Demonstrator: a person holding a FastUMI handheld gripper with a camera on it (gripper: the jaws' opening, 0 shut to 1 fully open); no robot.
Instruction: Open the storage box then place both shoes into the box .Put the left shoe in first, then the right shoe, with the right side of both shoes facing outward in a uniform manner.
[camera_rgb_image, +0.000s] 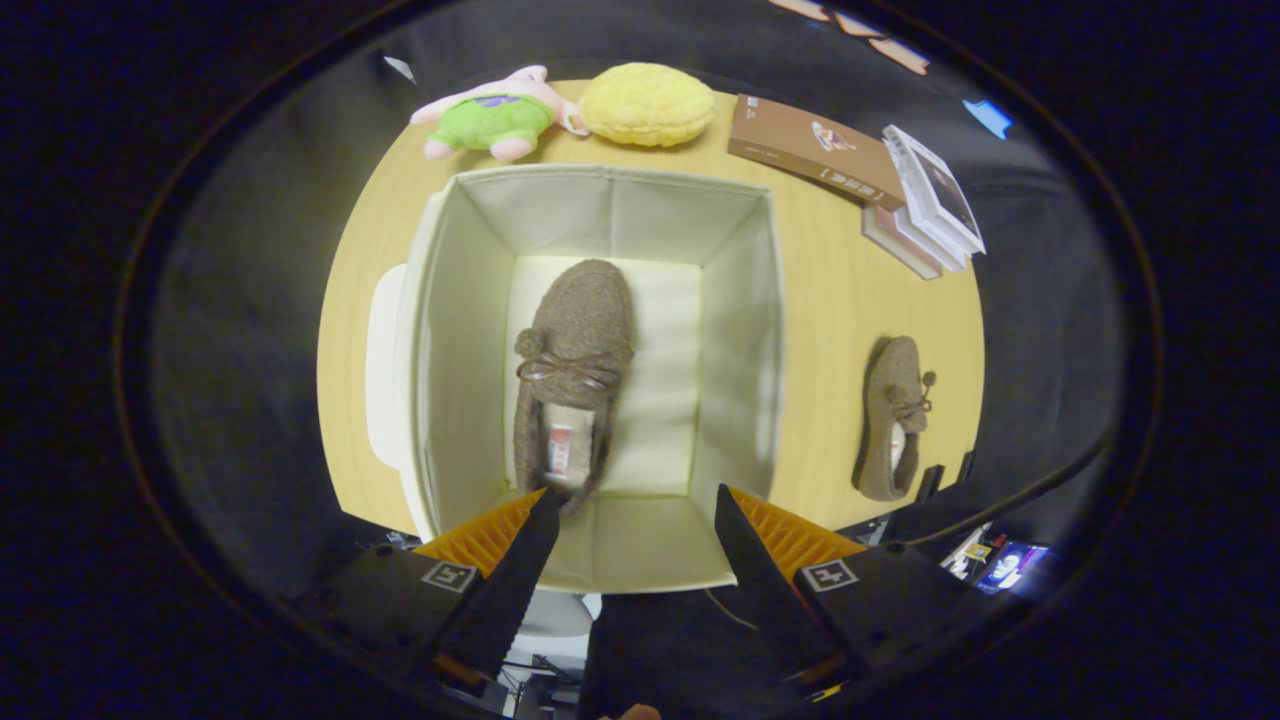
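A cream fabric storage box stands open on the round wooden table, seen from above. One brown slipper shoe with a bow lies on the box floor, toe pointing away from me, heel near my fingers. The second brown shoe lies on the table to the right of the box. My gripper hovers above the near wall of the box, its fingers spread apart with nothing between them. The box lid rests beside the left wall of the box.
Beyond the box lie a pink and green plush toy and a yellow plush. A brown book and a stack of books sit at the far right of the table.
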